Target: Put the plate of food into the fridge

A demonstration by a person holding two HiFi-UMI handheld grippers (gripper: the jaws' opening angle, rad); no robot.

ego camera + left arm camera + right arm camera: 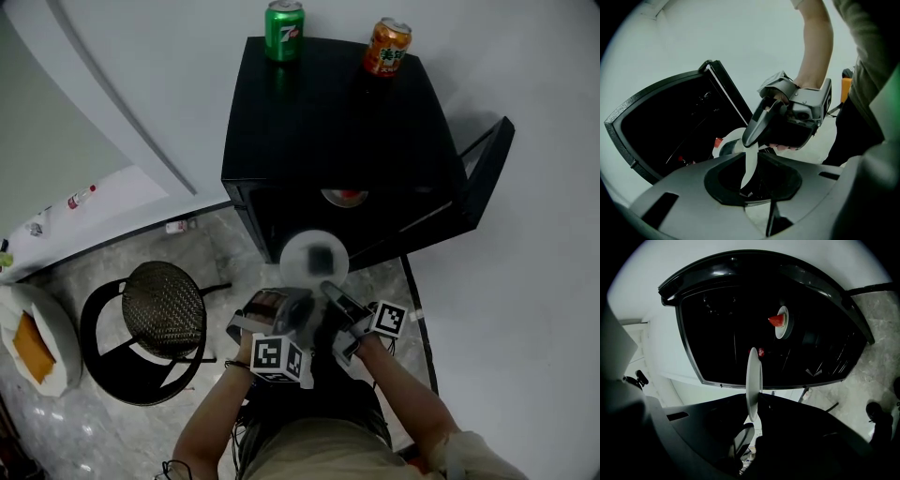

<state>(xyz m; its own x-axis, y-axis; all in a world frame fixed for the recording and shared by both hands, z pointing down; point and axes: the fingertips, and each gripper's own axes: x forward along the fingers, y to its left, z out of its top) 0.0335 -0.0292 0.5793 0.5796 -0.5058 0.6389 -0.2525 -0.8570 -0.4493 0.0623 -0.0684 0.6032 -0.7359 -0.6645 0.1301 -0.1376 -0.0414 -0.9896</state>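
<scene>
The black mini fridge [328,122] stands with its door [486,159] swung open to the right. A white plate [314,258] with a dark piece of food on it hangs level in front of the opening. My left gripper [281,302] is shut on its near left rim and my right gripper [336,292] on its near right rim. In the left gripper view the plate [749,161] runs edge-on out of my jaws toward the right gripper [759,129]. The right gripper view shows the plate [753,376] edge-on before the dark fridge interior [717,333], where a second plate with red food [780,322] sits on a shelf.
A green can [284,30] and an orange can [387,47] stand on the fridge top. A black round chair [164,314] is on the floor to the left. A white dish with something orange [33,347] lies at the far left. White walls run behind and right.
</scene>
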